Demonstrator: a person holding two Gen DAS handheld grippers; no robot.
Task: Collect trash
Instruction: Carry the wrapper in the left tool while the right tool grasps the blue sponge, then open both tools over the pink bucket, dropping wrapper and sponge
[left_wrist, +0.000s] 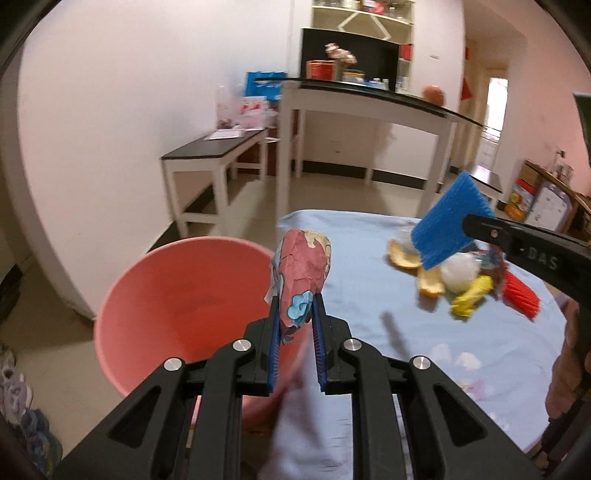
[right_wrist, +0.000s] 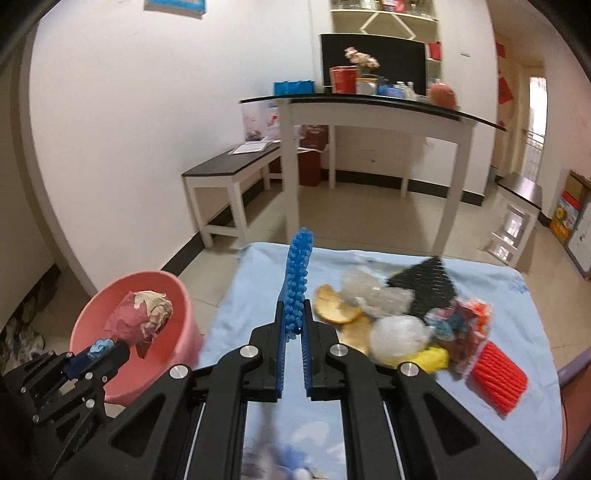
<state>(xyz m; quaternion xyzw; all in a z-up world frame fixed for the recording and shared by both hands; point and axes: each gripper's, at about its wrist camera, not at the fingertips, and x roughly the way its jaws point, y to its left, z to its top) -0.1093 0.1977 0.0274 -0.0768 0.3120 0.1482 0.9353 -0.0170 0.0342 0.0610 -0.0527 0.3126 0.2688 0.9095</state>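
My left gripper (left_wrist: 296, 311) is shut on a crumpled red paper ball (left_wrist: 303, 269) with a blue flower print. It holds the ball beside the table edge, above the pink bucket (left_wrist: 166, 295) on the floor. In the right wrist view the ball (right_wrist: 140, 317) hangs over the bucket (right_wrist: 122, 384), gripped by my left gripper (right_wrist: 110, 349). My right gripper (right_wrist: 294, 311) is shut on a blue bristly pad (right_wrist: 297, 277) standing edge-on above the blue-clothed table (right_wrist: 251, 291). From the left wrist, the pad (left_wrist: 448, 225) and right gripper (left_wrist: 468, 222) hover over the trash pile.
On the cloth lie orange peels (right_wrist: 334, 306), a white wad (right_wrist: 397, 334), clear wrap (right_wrist: 364, 291), a yellow piece (right_wrist: 430, 360), a black pad (right_wrist: 424, 288) and a red bristly pad (right_wrist: 498, 376). White tables with dark tops (right_wrist: 369, 103) stand behind. Shoes (left_wrist: 18, 402) lie on the floor at left.
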